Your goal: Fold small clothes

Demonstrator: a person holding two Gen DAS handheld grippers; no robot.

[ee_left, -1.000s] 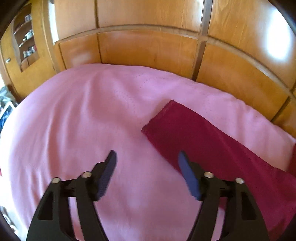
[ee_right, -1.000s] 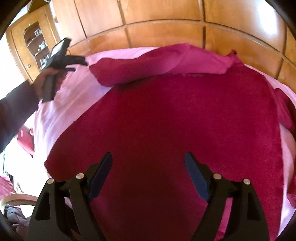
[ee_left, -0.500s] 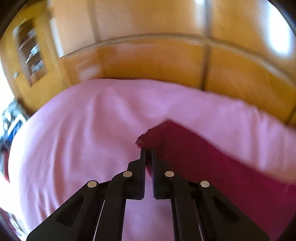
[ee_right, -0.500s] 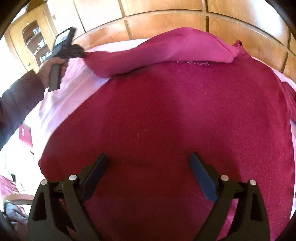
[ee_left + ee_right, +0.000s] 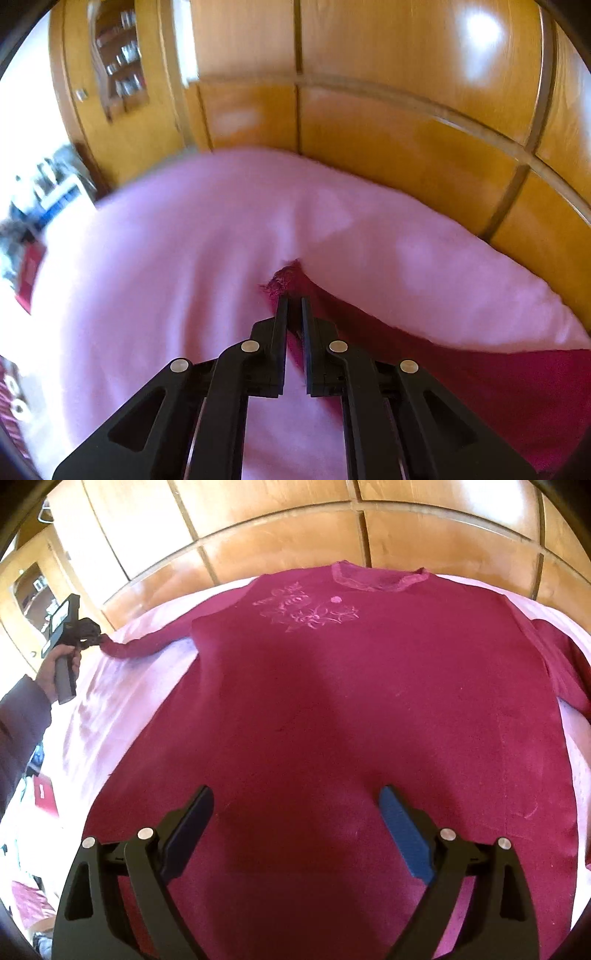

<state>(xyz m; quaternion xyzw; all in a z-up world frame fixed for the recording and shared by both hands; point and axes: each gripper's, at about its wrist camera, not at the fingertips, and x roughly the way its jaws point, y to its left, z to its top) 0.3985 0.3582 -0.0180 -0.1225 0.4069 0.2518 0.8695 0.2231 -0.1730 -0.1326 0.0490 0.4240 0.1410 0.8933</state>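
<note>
Left gripper (image 5: 294,301) pinches the crimson sweater's (image 5: 351,709) sleeve cuff (image 5: 282,282); only the right view shows its embroidery (image 5: 306,609), above the spread right gripper (image 5: 295,812).

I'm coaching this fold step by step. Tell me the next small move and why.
Probably carry the sleeve cuff inward across the maroon sweater. The left tool is shut on the cuff, the sleeve stretches out over the pink sheet, and the right tool hovers open above the hem.

Crimson sweater (image 5: 369,720) with pink floral embroidery (image 5: 306,611) on pink bedsheet (image 5: 166,277).
</note>
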